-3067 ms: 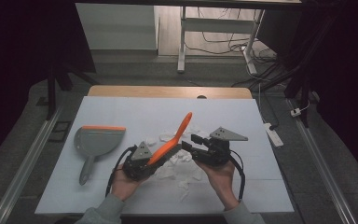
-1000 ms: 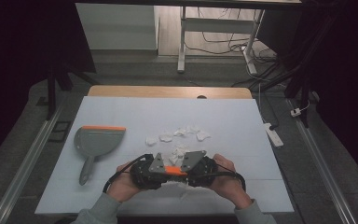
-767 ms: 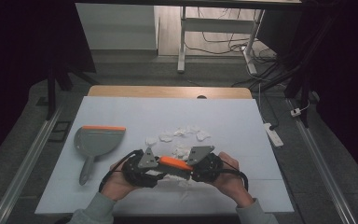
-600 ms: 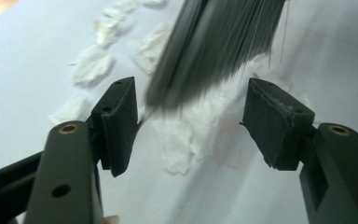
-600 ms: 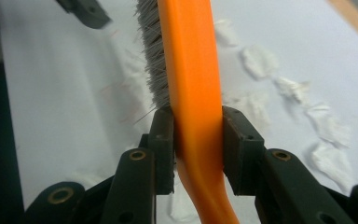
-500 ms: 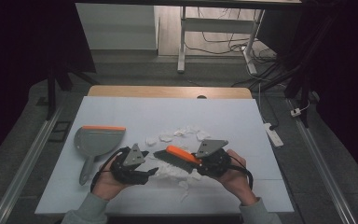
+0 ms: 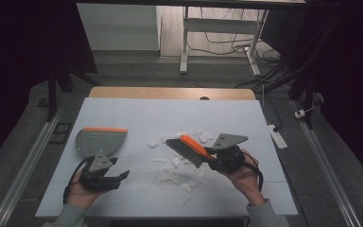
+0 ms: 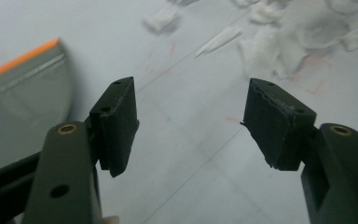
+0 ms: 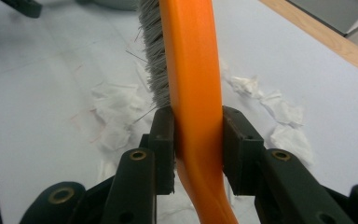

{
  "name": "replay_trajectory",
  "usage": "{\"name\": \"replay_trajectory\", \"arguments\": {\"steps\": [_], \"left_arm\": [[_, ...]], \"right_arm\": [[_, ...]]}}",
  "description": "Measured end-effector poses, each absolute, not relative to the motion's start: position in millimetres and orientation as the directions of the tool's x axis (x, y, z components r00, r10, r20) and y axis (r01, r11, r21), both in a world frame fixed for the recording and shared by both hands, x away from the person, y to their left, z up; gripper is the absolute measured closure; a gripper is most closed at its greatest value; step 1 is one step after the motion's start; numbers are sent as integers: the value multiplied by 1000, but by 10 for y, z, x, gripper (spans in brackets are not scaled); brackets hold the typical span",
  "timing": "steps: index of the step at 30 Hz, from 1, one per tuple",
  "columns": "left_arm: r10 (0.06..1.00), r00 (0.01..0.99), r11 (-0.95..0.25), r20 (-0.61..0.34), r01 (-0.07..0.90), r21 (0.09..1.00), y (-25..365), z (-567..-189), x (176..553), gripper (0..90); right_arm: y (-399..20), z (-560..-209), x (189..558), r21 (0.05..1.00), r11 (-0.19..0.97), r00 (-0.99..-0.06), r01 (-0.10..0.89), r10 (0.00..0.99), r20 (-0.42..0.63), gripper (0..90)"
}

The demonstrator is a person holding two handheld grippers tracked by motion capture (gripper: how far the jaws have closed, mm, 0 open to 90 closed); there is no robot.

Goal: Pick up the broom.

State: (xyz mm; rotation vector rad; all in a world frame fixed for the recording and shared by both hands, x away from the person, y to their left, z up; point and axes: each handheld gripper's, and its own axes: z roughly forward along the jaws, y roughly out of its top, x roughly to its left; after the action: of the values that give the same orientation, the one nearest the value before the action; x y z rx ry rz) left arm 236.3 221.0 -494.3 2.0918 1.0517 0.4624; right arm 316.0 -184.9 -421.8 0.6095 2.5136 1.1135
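Observation:
My right gripper (image 7: 211, 158) is shut on the orange handle of a hand brush (image 7: 191, 147). The grey bristles point left over a scatter of white paper scraps (image 7: 175, 172). In the right gripper view both pads clamp the brush (image 9: 186, 70) at the handle, with scraps (image 9: 112, 116) on the table below. My left gripper (image 7: 119, 178) hovers low at the front left; its jaws have just opened and nothing is between them. A grey dustpan (image 7: 99, 139) with an orange lip lies just behind it. The left gripper view has the dustpan (image 8: 18, 98) at its left and scraps (image 8: 284, 42) at upper right.
The white table top (image 7: 137, 113) ends in a wooden strip (image 7: 170, 93) at the back. A white power strip (image 7: 276, 135) lies on the floor to the right. Metal rails run along both sides of the table.
Both grippers met at the brush a second ago. My left gripper has let go, opened and moved left toward the dustpan. My right gripper has carried the brush rightward.

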Motion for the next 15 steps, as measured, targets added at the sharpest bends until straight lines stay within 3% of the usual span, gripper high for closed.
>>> {"name": "replay_trajectory", "arguments": {"steps": [5,15], "left_arm": [[823,567,-339,-35,539,771,2385,-4977,2297,357],[807,590,-371,-23,539,756,2388,-5073,2329,357]], "right_arm": [[-1902,-4179,3269,769,575,-824,280,555,-116,678],[-1978,-4103,3722,735,552,-725,395,678,-120,679]]}}
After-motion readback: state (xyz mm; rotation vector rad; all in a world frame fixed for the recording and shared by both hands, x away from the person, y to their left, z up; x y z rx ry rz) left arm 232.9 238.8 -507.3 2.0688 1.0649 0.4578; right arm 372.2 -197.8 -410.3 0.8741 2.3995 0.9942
